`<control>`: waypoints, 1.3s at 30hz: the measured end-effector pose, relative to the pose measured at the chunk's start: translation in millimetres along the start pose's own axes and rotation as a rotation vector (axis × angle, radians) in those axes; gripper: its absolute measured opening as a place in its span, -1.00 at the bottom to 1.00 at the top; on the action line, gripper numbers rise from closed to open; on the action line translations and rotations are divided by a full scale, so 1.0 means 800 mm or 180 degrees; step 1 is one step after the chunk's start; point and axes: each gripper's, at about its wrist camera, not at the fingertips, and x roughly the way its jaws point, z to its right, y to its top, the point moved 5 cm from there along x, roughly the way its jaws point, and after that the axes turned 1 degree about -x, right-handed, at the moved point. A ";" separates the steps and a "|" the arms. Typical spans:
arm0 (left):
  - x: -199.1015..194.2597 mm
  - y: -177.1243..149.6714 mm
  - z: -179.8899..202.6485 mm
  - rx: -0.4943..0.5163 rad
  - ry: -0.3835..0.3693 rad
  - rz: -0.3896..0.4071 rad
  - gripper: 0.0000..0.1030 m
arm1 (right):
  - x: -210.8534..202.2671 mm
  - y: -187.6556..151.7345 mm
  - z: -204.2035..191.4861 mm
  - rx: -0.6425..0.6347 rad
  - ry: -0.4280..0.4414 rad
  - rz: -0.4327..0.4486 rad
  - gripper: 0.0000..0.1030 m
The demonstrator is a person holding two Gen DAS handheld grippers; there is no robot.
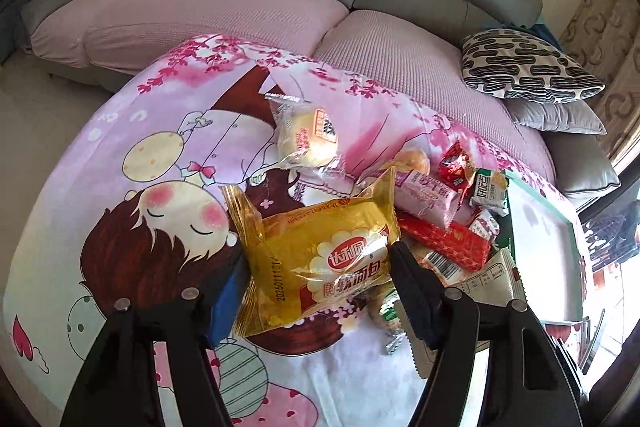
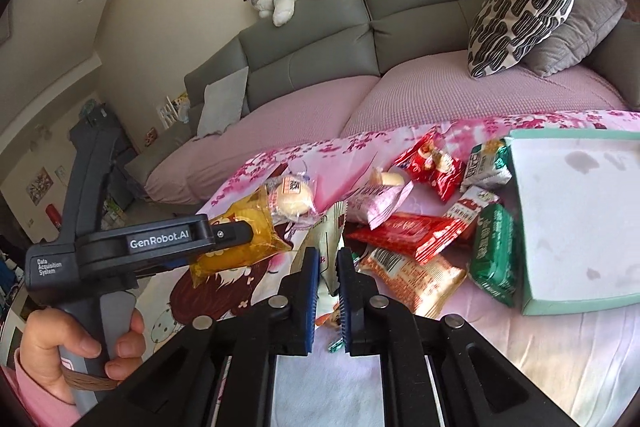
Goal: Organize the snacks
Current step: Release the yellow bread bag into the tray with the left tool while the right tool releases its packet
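Left claw: clamped on yellow bread packet.
Right claw: apparently pinching pale sachet.
Box: empty; pile unsorted.

The yellow bread packet carries a red-and-white label. The tabletop cloth is pink — printed with a cartoon girl and blossoms. The tray is white with a teal rim; one cushion — black-and-cream blotches.

My left gripper: dark grey handle, black head, white "GenRobot.AI" and "Data Acquisition System" lettering. Blue pads, silver pivot screws. Pink sleeve behind handle.
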 end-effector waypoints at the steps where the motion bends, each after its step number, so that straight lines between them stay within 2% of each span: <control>1: -0.003 0.002 0.008 0.0019 -0.0009 0.0019 0.38 | -0.005 0.006 0.008 0.0029 -0.0035 0.0051 -0.80; 8: -0.009 0.011 0.081 0.0232 -0.0150 0.0081 0.38 | -0.053 0.045 0.076 0.0293 -0.0322 0.0419 -0.80; 13: -0.008 0.008 0.141 0.0421 -0.0255 0.0082 0.38 | -0.090 0.068 0.138 0.0509 -0.0631 0.0659 -0.80; 24: 0.002 -0.011 0.270 0.0855 -0.0517 0.0070 0.38 | -0.178 0.083 0.255 0.0923 -0.1227 0.1088 -0.80; 29: 0.020 -0.022 0.317 0.1008 -0.0583 0.0012 0.38 | -0.186 0.075 0.292 0.1007 -0.1439 0.1054 -0.80; 39: 0.076 -0.055 0.387 0.1354 -0.0510 -0.0067 0.38 | -0.173 0.048 0.350 0.1305 -0.1459 0.0831 -0.80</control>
